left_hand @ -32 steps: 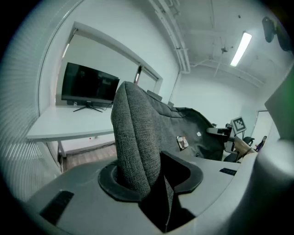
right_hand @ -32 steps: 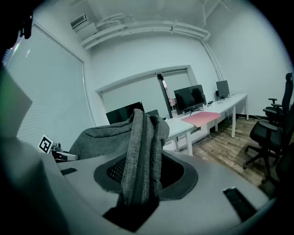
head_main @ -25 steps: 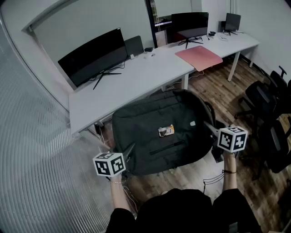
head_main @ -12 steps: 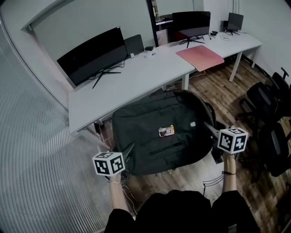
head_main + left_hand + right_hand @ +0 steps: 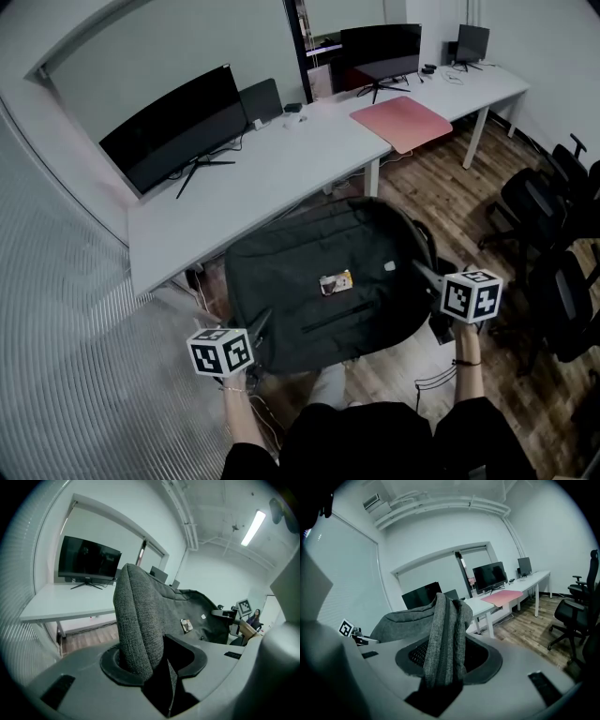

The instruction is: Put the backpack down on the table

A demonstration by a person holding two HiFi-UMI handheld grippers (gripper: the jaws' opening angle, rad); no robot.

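Head view: you're holding the backpack (image 5: 323, 281) up in front of the table (image 5: 281, 173), left gripper (image 5: 261, 325) and right gripper (image 5: 424, 274) each clamped on its fabric edge.

Cool, even light from a ceiling lamp (image 5: 253, 527); fisheye-warped edges.

The left gripper (image 5: 257, 326) and the right gripper (image 5: 424, 274) are shifting the backpack (image 5: 319, 281) slightly, roughly level, in front of the table's (image 5: 281, 173) near edge. In the head view, table and backpack are sliding a little leftward and lower.
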